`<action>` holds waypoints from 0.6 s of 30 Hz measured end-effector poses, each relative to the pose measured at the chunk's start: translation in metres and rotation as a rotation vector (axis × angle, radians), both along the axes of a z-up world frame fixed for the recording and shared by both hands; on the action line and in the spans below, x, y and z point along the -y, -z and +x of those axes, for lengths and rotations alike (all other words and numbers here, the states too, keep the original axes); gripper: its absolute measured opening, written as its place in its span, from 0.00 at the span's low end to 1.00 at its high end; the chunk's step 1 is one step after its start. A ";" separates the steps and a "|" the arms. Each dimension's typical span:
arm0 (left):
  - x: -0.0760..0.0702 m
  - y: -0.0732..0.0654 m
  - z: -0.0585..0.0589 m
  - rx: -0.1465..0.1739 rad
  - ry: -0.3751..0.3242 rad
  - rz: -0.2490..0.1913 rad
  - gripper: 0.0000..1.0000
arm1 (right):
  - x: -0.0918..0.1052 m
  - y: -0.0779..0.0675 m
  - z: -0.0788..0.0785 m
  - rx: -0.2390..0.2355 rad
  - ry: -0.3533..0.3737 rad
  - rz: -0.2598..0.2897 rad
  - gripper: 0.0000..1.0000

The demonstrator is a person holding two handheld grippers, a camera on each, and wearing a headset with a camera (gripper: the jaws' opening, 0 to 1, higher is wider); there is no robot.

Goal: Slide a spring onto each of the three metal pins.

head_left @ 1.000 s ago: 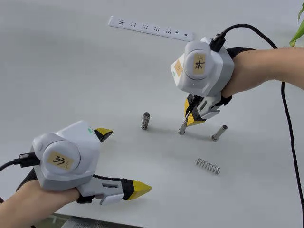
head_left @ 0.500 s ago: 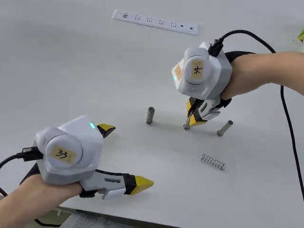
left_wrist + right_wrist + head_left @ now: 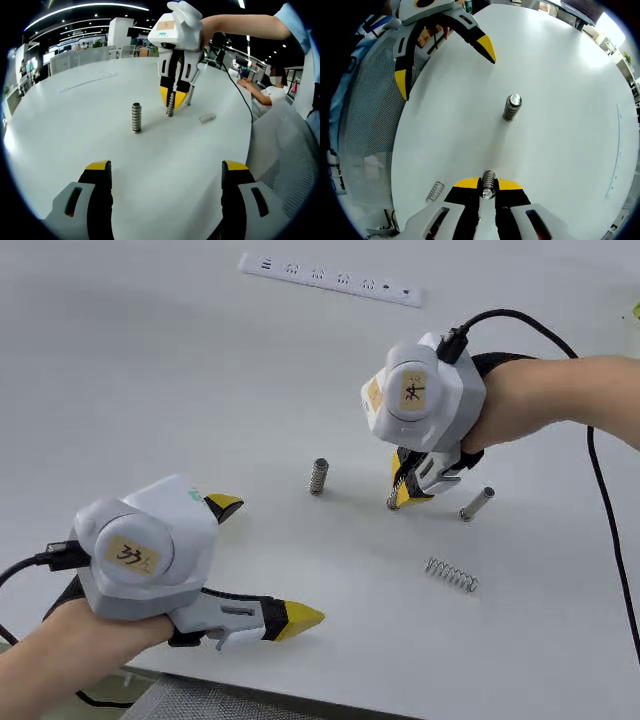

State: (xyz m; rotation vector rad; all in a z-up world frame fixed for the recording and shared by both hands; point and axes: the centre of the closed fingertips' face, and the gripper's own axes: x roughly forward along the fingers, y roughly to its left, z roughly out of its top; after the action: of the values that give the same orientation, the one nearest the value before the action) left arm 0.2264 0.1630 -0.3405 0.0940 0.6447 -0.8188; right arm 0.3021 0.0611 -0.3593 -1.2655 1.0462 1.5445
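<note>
Three pins (image 3: pixel 476 504), three springs (image 3: pixel 451 575) (one loose)

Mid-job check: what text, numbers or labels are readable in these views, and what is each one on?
"33", handwritten, trailing mark unclear: tan sticker on the left gripper.
Handwritten marks, not legible: second tan sticker on the right gripper, jaws closed on a spring.
Power strip: markings too small to read.

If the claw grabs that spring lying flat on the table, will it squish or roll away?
The loose spring would probably squish, since its thin open coils have gaps. Lying on its side on the smooth table, it could well roll if nudged. It looks light, being mostly air.
</note>
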 end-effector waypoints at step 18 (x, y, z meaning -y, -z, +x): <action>0.000 -0.001 -0.002 -0.001 -0.001 -0.006 0.89 | -0.004 -0.008 -0.012 0.003 0.014 0.008 0.07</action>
State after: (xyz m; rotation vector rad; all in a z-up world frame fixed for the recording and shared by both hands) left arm 0.2241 0.1633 -0.3396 0.0874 0.6434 -0.8199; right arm 0.2900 0.0655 -0.3512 -1.2527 1.0437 1.5345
